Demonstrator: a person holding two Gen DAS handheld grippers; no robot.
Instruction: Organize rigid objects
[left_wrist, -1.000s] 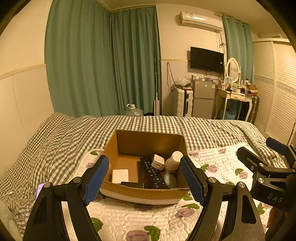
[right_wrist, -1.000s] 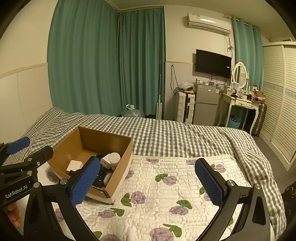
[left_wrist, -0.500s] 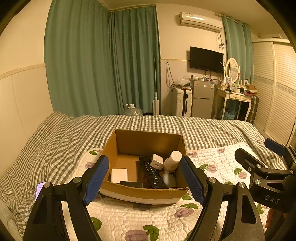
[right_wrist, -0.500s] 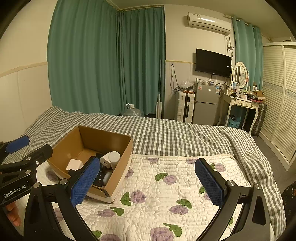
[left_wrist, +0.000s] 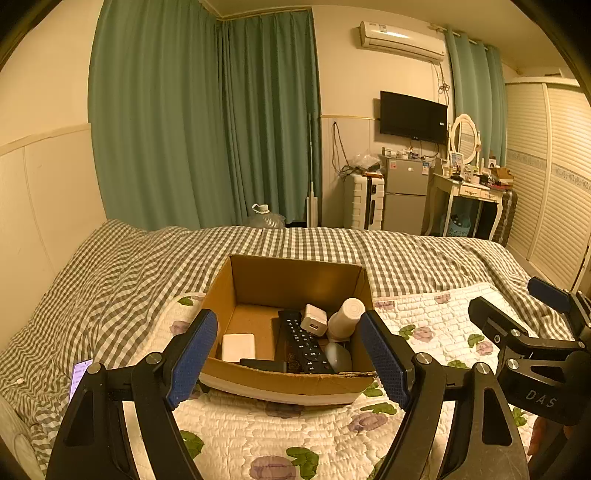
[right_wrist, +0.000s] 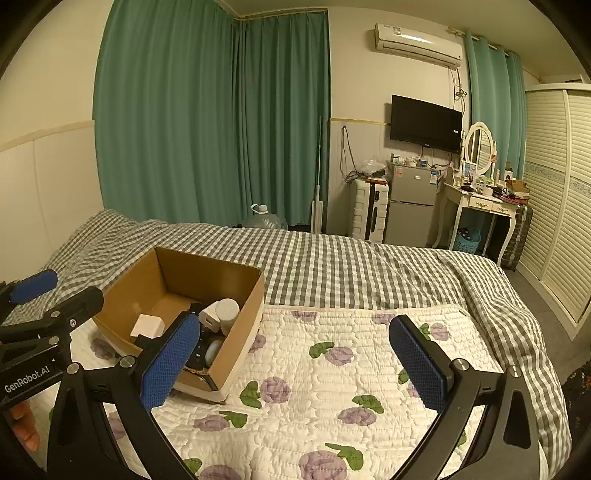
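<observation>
An open cardboard box (left_wrist: 295, 275) stands on the bed's floral quilt (left_wrist: 280, 435). Inside lie a black remote (left_wrist: 304, 341), a white charger cube (left_wrist: 314, 319), a white cylinder (left_wrist: 347, 317), a flat white block (left_wrist: 239, 347) and a grey mouse (left_wrist: 338, 356). My left gripper (left_wrist: 288, 360) is open and empty, just in front of the box. My right gripper (right_wrist: 295, 363) is open and empty, over the quilt to the right of the box (right_wrist: 243, 332). Each gripper shows at the edge of the other's view.
A phone (left_wrist: 79, 374) lies on the checked blanket (left_wrist: 110, 288) at the left. Beyond the bed stand green curtains, a suitcase (right_wrist: 369, 208), a small fridge (right_wrist: 412, 203) and a dressing table (right_wrist: 480, 201). A wardrobe fills the right wall.
Both grippers have shifted slightly; the box sits a little higher in the left wrist view. Nothing was picked up or let go.
</observation>
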